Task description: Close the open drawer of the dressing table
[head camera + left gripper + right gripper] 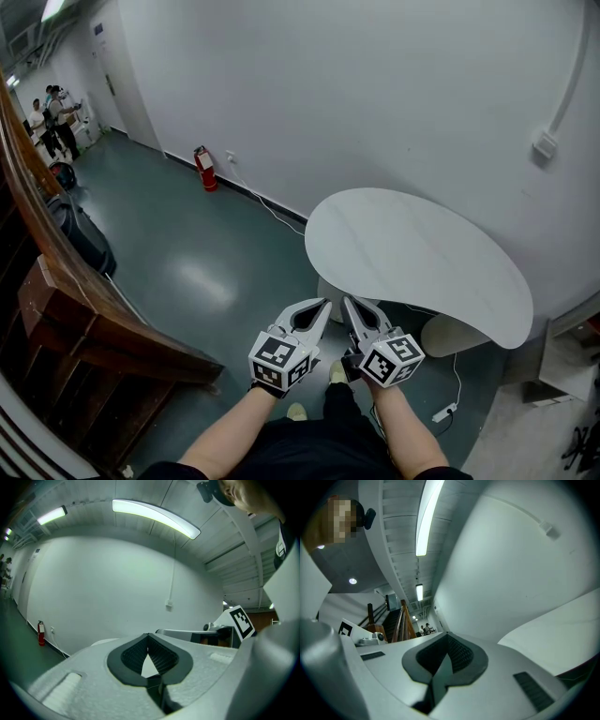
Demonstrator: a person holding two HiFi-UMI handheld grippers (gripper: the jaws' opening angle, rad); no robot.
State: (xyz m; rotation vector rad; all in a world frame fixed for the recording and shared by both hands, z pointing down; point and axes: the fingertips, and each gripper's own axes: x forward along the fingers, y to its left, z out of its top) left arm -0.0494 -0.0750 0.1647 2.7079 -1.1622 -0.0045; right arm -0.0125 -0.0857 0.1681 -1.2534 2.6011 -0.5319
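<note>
The dressing table shows as a white oval top against the wall; no drawer is visible under it in any view. My left gripper and right gripper are side by side, just short of the top's near-left edge, pointing toward it. In the left gripper view the left gripper has its dark pads meeting at the tip, with nothing between them. In the right gripper view the right gripper is shut and empty too, with the white top to its right.
A wooden stair railing runs along the left. A red fire extinguisher stands by the far wall, with a cable trailing from it. A power strip lies on the floor near the table base. People stand far off at the left.
</note>
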